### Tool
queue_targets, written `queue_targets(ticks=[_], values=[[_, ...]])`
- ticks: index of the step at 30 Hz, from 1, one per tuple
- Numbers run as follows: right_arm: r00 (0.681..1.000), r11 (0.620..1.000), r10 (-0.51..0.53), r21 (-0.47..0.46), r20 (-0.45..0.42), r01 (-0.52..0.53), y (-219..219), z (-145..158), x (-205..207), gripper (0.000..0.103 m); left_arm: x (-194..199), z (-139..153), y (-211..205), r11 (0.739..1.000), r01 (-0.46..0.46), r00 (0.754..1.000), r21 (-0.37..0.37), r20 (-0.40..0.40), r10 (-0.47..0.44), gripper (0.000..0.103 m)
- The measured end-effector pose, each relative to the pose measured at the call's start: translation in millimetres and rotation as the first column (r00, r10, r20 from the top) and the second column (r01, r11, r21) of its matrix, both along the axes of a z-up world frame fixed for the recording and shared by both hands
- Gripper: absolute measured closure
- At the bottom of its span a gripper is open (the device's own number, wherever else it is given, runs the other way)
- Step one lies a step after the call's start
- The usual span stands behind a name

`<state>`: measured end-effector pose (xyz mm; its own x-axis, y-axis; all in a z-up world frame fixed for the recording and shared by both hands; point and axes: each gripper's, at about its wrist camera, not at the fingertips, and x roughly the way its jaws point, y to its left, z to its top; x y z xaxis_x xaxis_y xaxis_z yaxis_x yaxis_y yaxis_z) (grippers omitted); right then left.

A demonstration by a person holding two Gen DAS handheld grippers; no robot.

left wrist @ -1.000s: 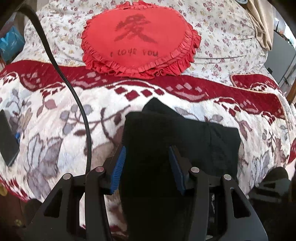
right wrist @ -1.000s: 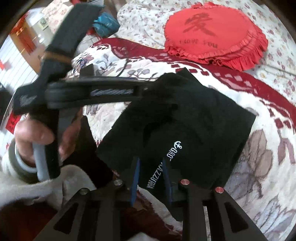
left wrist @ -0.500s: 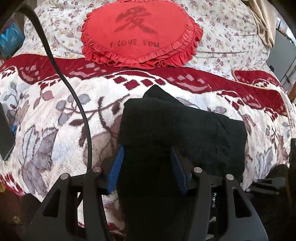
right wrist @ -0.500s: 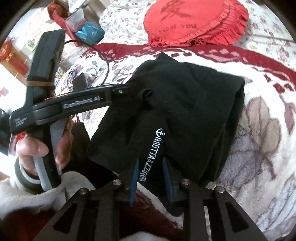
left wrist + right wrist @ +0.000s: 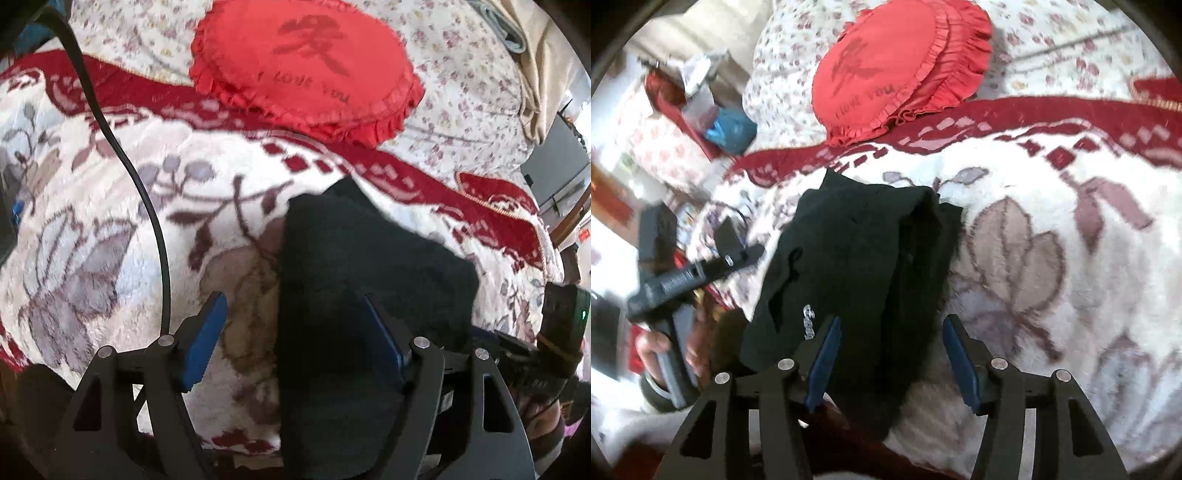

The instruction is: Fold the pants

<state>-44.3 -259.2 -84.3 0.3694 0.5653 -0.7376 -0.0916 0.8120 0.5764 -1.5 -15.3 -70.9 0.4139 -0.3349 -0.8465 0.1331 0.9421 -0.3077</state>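
Note:
The black pants (image 5: 362, 280) lie folded in a thick bundle on the floral bed blanket (image 5: 110, 229), hanging over its front edge. My left gripper (image 5: 295, 332) is open; the left edge of the pants lies between its blue pads, nothing gripped. In the right wrist view the pants (image 5: 864, 258) show white lettering near the waistband. My right gripper (image 5: 892, 354) is open, its fingers either side of the bundle's near end. The left gripper (image 5: 698, 273) also shows there, hand-held, left of the pants.
A red heart-shaped cushion (image 5: 306, 70) lies further back on the bed. A black cable (image 5: 122, 158) runs across the blanket at left. A dark phone-like object (image 5: 5, 221) lies at the far left edge. Clutter and a blue bag (image 5: 729, 129) stand beside the bed.
Both grippers have opened and let go of the pants, which now rest on the blanket. The left gripper has shifted left off the bundle; the right has drawn back.

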Motion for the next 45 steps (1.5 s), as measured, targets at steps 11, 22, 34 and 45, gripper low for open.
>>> queue_targets(ticks=[11,22,34,45], values=[[0.999,0.999,0.041,0.028,0.036,-0.042,15,-9,19,0.039,6,-26,-17,0.994,0.071,0.996,-0.085,-0.056,-0.076,0.018],[0.997,0.996,0.038,0.078,0.066,-0.043,16,-13,22,0.029,10,-32,-29,0.993,0.098,0.994,-0.060,-0.045,-0.101,0.002],[0.997,0.994,0.037,0.099,0.067,-0.044,17,-13,23,0.058,8,-33,-32,0.994,0.092,0.995,-0.055,-0.036,-0.094,0.008],[0.980,0.987,0.074,0.128,0.185,-0.098,31,39,53,0.071,7,24,-18,0.991,0.115,0.989,-0.072,0.099,-0.108,0.071]])
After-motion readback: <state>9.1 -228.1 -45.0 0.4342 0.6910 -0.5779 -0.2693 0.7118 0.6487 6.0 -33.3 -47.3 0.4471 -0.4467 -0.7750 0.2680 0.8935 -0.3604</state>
